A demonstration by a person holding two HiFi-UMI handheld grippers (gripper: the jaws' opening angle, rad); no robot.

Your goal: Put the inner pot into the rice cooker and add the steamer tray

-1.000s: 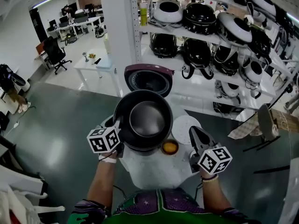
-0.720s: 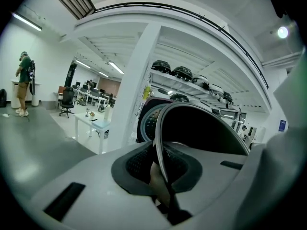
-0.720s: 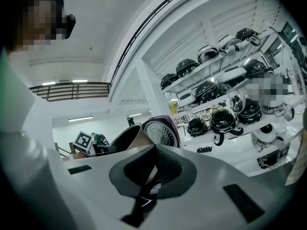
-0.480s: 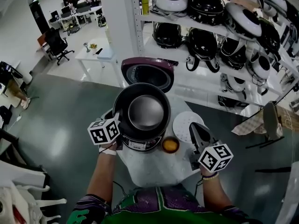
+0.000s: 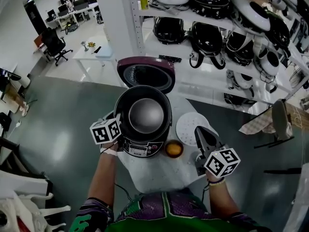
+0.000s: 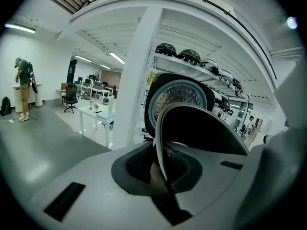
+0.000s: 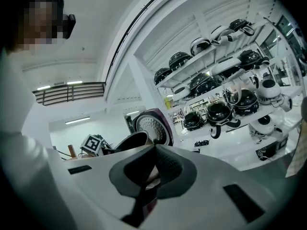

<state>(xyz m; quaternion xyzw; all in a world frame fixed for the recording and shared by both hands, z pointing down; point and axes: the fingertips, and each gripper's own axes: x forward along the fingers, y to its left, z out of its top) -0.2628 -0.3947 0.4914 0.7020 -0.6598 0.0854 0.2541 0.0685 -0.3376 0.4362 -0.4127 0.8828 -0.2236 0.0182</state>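
Observation:
The black inner pot (image 5: 145,114) sits low in the mouth of the rice cooker (image 5: 141,150), whose purple lid (image 5: 146,75) stands open behind it. My left gripper (image 5: 119,125) is shut on the pot's left rim. In the left gripper view the thin rim (image 6: 162,145) runs between the pads, with the lid (image 6: 180,96) beyond. The white perforated steamer tray (image 5: 190,127) lies flat on the table, right of the cooker. My right gripper (image 5: 202,135) hovers shut and empty beside the tray. Its closed pads (image 7: 165,169) show in the right gripper view.
A small orange cup (image 5: 174,149) stands between the cooker and my right gripper. The small white table (image 5: 164,175) carries all of this. Behind it, white shelves (image 5: 217,37) hold several other rice cookers. Grey floor surrounds the table.
The pot has come down with my left gripper into the cooker body, and the cooker's front panel now shows below it. My right gripper has drifted slightly lower beside the tray.

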